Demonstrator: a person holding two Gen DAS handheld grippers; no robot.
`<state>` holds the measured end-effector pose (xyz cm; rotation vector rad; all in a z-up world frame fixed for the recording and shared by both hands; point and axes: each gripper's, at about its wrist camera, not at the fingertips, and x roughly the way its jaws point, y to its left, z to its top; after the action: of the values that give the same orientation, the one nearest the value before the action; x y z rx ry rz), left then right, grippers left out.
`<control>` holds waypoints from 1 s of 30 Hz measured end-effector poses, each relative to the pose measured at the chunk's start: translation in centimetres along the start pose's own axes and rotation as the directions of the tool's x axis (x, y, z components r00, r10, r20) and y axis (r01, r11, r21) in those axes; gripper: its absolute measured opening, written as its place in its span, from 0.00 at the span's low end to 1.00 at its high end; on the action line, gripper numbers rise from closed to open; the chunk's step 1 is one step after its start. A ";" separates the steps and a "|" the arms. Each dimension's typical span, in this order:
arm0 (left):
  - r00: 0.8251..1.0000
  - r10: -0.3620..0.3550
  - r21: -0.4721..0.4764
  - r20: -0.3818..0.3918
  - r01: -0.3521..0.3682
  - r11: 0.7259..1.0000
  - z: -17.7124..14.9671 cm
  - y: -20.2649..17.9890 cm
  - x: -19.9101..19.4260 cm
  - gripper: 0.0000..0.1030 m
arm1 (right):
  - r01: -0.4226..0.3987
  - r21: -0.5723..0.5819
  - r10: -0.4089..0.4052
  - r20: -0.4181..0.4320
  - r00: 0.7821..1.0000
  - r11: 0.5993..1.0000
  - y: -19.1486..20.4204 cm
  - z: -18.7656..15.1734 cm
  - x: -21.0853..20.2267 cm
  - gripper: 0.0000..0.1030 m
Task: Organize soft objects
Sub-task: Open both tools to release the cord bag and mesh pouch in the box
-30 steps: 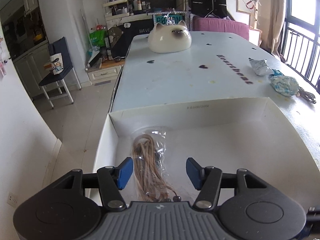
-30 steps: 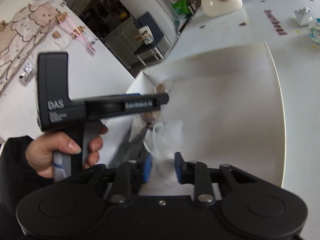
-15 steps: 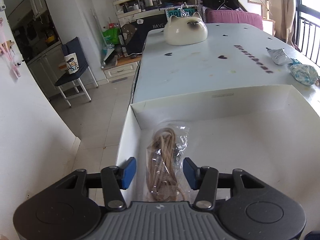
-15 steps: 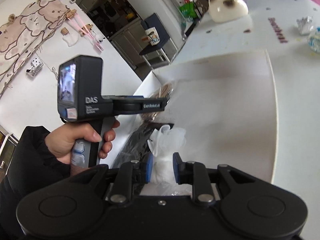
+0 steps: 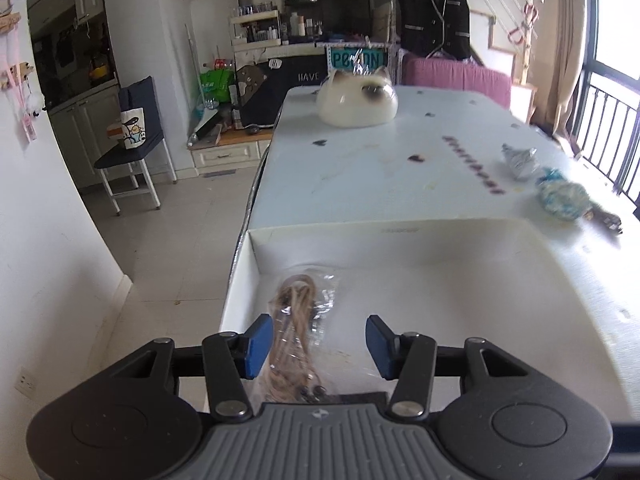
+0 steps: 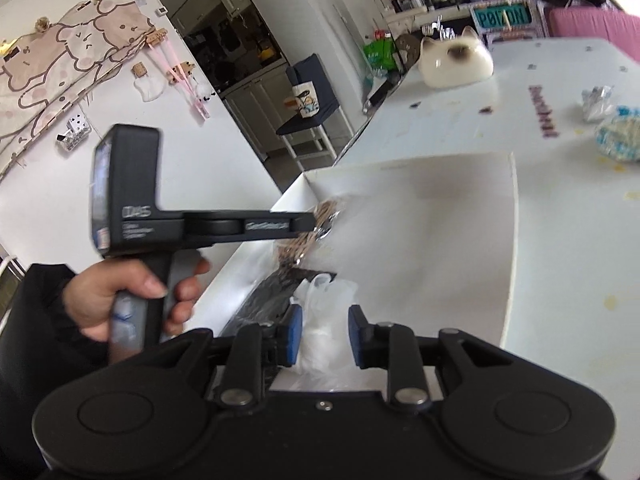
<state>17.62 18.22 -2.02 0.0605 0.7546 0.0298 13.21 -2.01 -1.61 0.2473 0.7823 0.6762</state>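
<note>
A white box (image 5: pixel 400 228) lies on the table. In it lies a clear bag of brown cord (image 5: pixel 298 320), which also shows in the right wrist view (image 6: pixel 308 232). My left gripper (image 5: pixel 318 340) is open above the bag, fingers astride it, not gripping. A dark flat item (image 6: pixel 268 300) and a white plastic bag (image 6: pixel 324 320) lie in the box near corner. My right gripper (image 6: pixel 322 334) is open, its fingers either side of the white bag. A blue-white soft bundle (image 5: pixel 562 198) and a silver wrapper (image 5: pixel 520 158) lie on the table at right.
A cat-shaped ceramic bowl (image 5: pixel 358 100) stands at the table's far end. A dark cord (image 5: pixel 606 220) lies beside the bundle. The table's left edge drops to the tiled floor, with a chair (image 5: pixel 132 148) beyond. The left hand-held gripper body (image 6: pixel 160 220) crosses the right wrist view.
My right gripper has opened and let go of the white bag, which now rests in the box. My left gripper has opened wider and pulled back slightly over the cord bag.
</note>
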 end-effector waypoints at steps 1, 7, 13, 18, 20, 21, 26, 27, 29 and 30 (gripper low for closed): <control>1.000 -0.008 -0.005 0.008 0.008 1.000 0.0 -0.1 -0.6 0.53 | 0.011 -0.012 -0.011 0.011 1.000 1.000 0.0 0.0 -0.3 0.29; 0.998 -0.044 -0.022 0.054 0.045 0.999 -0.7 -0.7 -4.3 0.63 | 0.080 -0.048 -0.076 0.065 0.995 0.996 -0.4 0.0 -2.4 0.35; 0.995 -0.059 -0.030 0.079 0.061 0.998 -1.7 -1.2 -7.3 0.73 | 0.143 -0.078 -0.135 0.100 0.986 0.987 -0.8 -0.1 -4.3 0.44; 0.993 -0.072 -0.039 0.093 0.076 0.996 -2.8 -1.4 -9.6 0.83 | 0.193 -0.085 -0.182 0.120 0.976 0.978 -1.3 -0.2 -5.8 0.57; 0.992 -0.072 -0.048 0.099 0.077 0.996 -3.1 -1.4 -10.5 0.88 | 0.213 -0.085 -0.201 0.130 0.971 0.973 -1.4 -0.3 -6.4 0.61; 0.992 -0.073 -0.054 0.104 0.079 0.995 -3.3 -1.3 -10.9 0.89 | 0.222 -0.087 -0.209 0.134 0.969 0.971 -1.5 -0.3 -6.7 0.63; 0.992 -0.047 -0.065 0.118 0.055 0.996 -3.8 -1.3 -12.8 0.99 | 0.260 -0.105 -0.244 0.142 0.959 0.960 -1.3 -0.4 -7.7 0.76; 0.992 -0.042 -0.063 0.119 0.050 0.997 -3.9 -1.4 -13.1 1.00 | 0.265 -0.109 -0.249 0.140 0.958 0.958 -1.3 -0.5 -7.8 0.78; 0.993 -0.041 -0.058 0.115 0.048 0.997 -4.3 -1.6 -13.5 1.00 | 0.274 -0.117 -0.258 0.136 0.957 0.955 -1.3 -0.6 -8.1 0.80; 0.993 -0.040 -0.057 0.109 0.046 0.997 -4.5 -1.8 -13.5 1.00 | 0.281 -0.121 -0.265 0.132 0.955 0.952 -1.3 -0.6 -8.2 0.82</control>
<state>4.72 16.00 3.86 -0.0109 0.6462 0.0079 9.20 -8.28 2.05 0.0480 0.6416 0.4466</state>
